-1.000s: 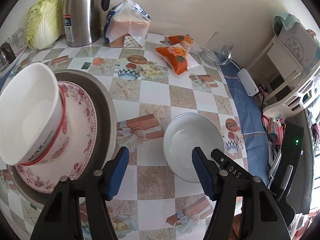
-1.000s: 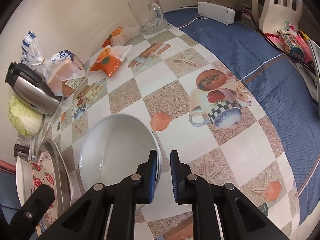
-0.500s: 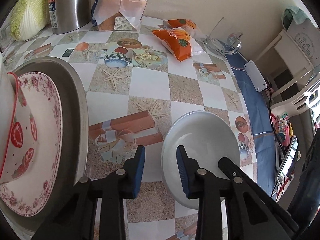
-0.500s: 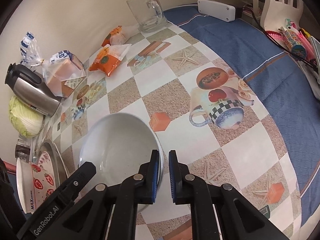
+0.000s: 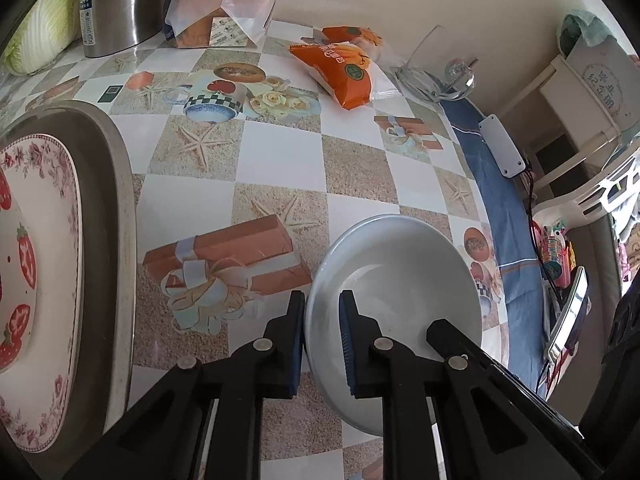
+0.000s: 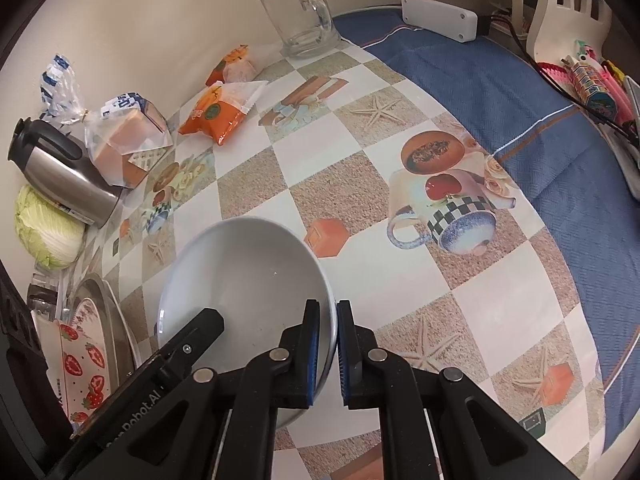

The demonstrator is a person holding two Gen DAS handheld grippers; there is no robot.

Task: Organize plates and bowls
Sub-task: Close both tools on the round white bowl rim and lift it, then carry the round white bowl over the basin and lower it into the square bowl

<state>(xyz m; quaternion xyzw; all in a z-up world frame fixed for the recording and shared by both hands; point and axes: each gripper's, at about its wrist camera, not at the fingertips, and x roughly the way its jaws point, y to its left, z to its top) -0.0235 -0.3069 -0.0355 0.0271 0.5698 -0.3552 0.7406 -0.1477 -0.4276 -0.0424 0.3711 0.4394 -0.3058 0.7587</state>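
The grey bowl (image 5: 394, 280) sits on the patterned tablecloth (image 5: 280, 160) in the lower middle of the left wrist view, and low and left of centre in the right wrist view (image 6: 244, 280). The left gripper (image 5: 322, 320) has just been closing its jaws and now clamps the bowl's near-left rim, one blue pad inside and one outside. The right gripper (image 6: 328, 328) is clamped on the opposite rim, at the bowl's lower right edge in its own view, pads tight on the wall.

At the left edge of the left wrist view a floral plate (image 5: 44, 280) lies in a metal tray (image 5: 120, 220), with a strawberry-printed cup (image 6: 76, 364) on it, seen at lower left of the right wrist view.

Along the top of the left wrist view stand a steel kettle (image 5: 120, 4), a bagged loaf (image 5: 224, 8), orange snack packets (image 5: 340, 68) and a glass mug (image 6: 298, 20). A cabbage (image 6: 46, 228) lies beside the kettle. A blue cloth (image 6: 520, 100) covers the table's right side.
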